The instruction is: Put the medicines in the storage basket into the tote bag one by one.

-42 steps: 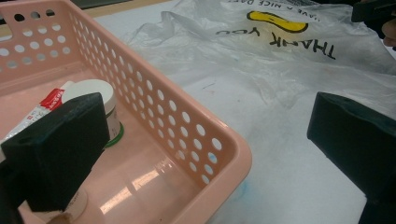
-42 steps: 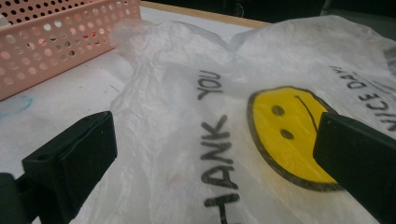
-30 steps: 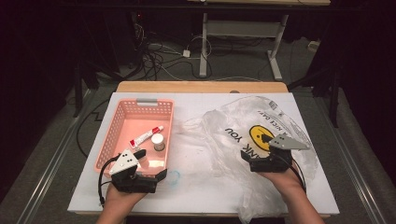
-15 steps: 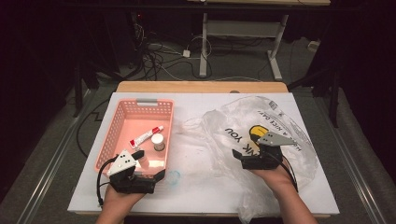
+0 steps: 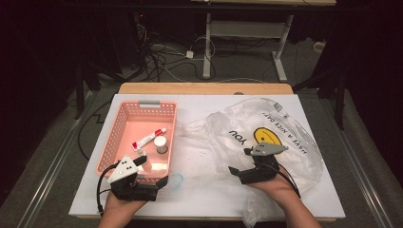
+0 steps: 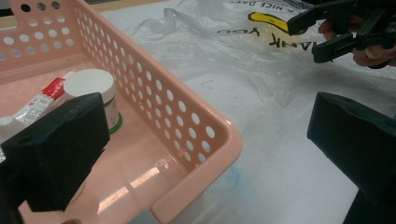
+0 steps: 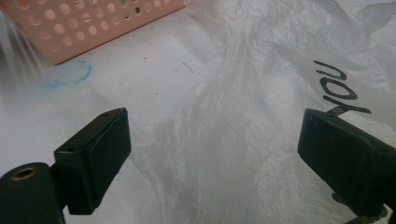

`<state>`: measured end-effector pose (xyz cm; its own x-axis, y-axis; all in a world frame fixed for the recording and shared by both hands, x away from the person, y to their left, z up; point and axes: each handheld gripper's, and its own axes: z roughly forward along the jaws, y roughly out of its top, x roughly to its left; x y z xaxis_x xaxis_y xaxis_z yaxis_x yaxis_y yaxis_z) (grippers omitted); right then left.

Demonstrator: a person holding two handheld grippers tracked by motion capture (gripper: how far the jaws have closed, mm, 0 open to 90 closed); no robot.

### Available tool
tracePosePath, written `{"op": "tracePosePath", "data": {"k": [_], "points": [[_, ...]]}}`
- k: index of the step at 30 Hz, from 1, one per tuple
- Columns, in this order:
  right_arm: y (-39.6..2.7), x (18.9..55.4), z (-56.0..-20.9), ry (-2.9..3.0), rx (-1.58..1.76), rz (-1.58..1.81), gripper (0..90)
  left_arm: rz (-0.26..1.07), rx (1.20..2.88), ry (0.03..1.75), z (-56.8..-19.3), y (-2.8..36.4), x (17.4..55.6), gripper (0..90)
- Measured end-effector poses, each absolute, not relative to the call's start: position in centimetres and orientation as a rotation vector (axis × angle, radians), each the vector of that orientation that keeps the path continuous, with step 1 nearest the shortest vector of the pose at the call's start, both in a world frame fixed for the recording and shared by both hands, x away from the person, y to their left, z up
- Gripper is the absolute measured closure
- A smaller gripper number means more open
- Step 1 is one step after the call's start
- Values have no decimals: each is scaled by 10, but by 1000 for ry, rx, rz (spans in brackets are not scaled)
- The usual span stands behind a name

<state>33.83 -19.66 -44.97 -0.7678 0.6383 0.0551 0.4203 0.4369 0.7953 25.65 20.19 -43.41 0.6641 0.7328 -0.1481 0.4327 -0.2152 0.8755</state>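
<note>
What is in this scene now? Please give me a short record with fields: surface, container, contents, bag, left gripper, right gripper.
surface: white table top
container: pink perforated basket, at the table's left
contents: red-and-white tube; small white-lidded jar
bag: clear plastic bag with yellow smiley and black print, spread flat at the right
left gripper: left gripper open, jaws astride the basket's near corner
right gripper: right gripper open over the bag's edge, nothing pinched
</note>
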Motion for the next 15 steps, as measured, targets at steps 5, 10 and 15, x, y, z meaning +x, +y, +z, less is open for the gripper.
{"op": "tracePosePath", "data": {"k": [5, 10, 15], "points": [[-199, 339, -457, 2440, 935, 1199, 129, 378, 1858, 920, -433, 201, 248, 0], [-200, 341, -462, 2500, 891, 1159, 213, 378, 1854, 920, -433, 201, 246, 0], [-191, 343, -469, 2586, 787, 1068, 255, 372, 1867, 920, -436, 201, 246, 0]]}}
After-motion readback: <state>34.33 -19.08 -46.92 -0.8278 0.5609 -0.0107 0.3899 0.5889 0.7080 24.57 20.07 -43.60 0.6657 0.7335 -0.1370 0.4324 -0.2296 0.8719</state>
